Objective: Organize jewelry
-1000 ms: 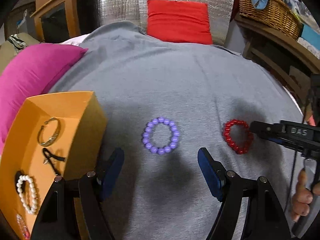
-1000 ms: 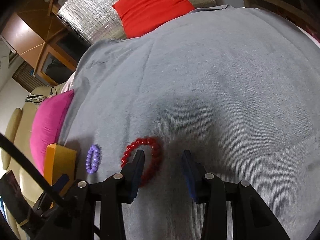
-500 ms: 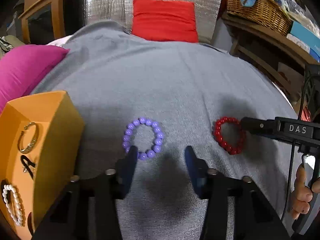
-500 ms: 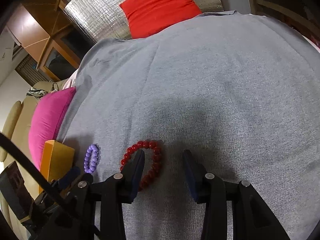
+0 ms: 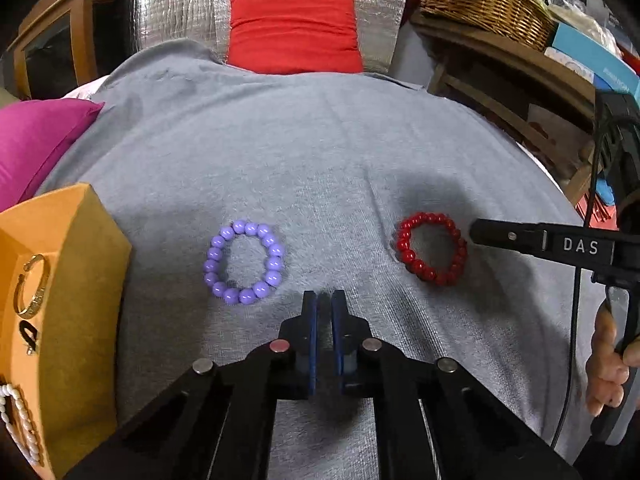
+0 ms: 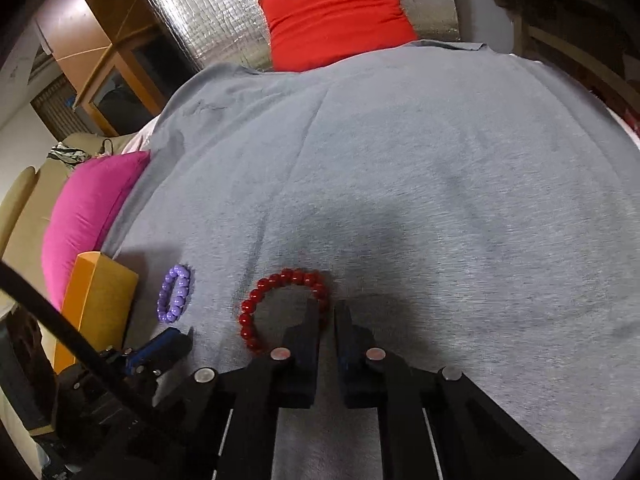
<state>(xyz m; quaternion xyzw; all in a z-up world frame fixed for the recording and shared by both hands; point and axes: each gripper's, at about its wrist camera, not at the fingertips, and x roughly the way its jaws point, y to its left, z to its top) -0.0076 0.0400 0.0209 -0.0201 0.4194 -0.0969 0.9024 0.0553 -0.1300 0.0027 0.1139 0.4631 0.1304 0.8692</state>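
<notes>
My left wrist view alone looks into the orange box point(image 5: 76, 280), open at the left, holding a gold bangle point(image 5: 30, 286), a small black piece point(image 5: 29, 334) and a pearl bracelet point(image 5: 18, 424); the right wrist view shows only that box's outer wall point(image 6: 102, 300). In the left view my left hand-held gripper point(image 5: 324, 300) has its blue pads nearly pressed together on nothing, just beside the purple bead bracelet point(image 5: 244, 262) lying flat on the grey cloth point(image 5: 320, 152). In the right view my right hand-held gripper point(image 6: 328, 316) is narrowed around the near side of the red bead bracelet point(image 6: 280, 304), one finger inside the ring and one outside; whether the beads are truly pinched I cannot tell. The cloth is a soft, finely ribbed knit spread over a broad surface. Beyond it stand a red cushion point(image 5: 294, 32) against quilted silver foil point(image 5: 180, 4), a magenta cushion point(image 5: 36, 144), a wicker basket point(image 5: 484, 0) on wooden shelving, and a wooden cabinet point(image 6: 108, 64). Both bracelets are rings of glossy round beads.
</notes>
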